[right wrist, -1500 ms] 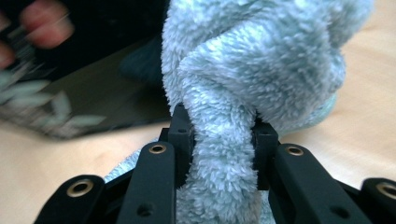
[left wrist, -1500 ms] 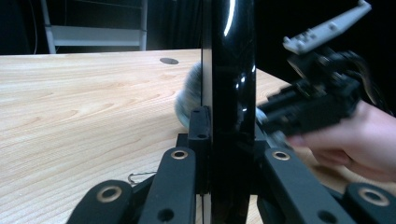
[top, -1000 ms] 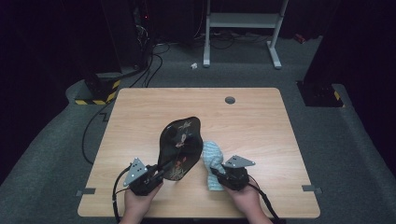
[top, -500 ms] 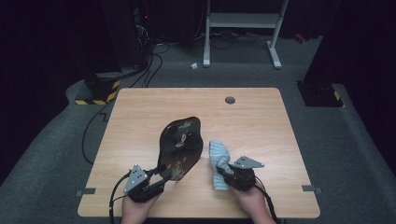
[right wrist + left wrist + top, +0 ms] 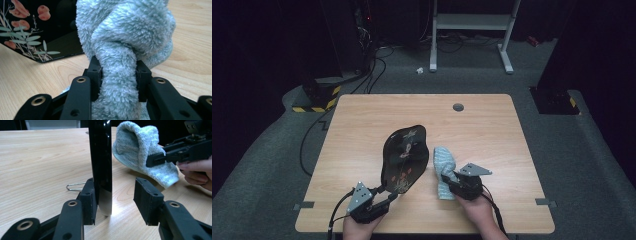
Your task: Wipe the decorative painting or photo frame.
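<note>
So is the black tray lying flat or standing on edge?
On edge: the black tray rises from the table between the open left jaws.

lit table [image 5: 492, 135], dark surroundings; glare on tray edge [image 5: 106, 202].

The right tool [image 5: 119, 71] clamps a fluffy pale-blue cloth [image 5: 125, 37], beside a black floral tray [image 5: 37, 30] on the table [image 5: 190, 60]

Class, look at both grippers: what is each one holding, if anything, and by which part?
The right gripper clamps a bunched fold of the towel. The left gripper has just opened: the black tray stands between its jaws, touching one pad, not gripped.
</note>
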Motion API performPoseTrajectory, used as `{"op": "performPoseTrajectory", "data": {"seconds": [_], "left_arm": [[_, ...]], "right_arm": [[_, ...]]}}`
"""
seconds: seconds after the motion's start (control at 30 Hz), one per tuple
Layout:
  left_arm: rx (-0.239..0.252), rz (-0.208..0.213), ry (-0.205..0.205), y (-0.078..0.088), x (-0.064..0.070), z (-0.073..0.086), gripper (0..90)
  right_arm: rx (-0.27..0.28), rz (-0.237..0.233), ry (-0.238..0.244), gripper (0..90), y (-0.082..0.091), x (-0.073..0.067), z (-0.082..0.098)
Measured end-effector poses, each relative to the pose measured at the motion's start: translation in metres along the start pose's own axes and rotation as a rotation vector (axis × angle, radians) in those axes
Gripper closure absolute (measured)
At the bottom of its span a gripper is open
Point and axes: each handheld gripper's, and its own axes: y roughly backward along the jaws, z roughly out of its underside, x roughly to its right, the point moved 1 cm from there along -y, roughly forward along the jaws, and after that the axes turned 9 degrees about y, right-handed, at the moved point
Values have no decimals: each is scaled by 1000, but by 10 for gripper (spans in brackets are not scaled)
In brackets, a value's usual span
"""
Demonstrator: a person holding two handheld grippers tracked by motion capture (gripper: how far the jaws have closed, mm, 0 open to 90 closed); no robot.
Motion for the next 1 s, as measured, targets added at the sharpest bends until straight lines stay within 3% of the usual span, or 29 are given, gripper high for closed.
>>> {"op": "performPoseTrajectory", "data": {"seconds": [0.17, 0.47, 1.0], "left_arm": [[-12, 9, -6, -1, 7, 3, 543], [-50, 35, -59, -8, 27, 9, 521], [-89, 96, -79, -27, 46, 12, 484]], "right_arm": [[5, 5, 5, 657, -1, 1, -2], [8, 4, 4, 655, -2, 2, -3], [4, 30, -3, 654, 5, 6, 2]]}}
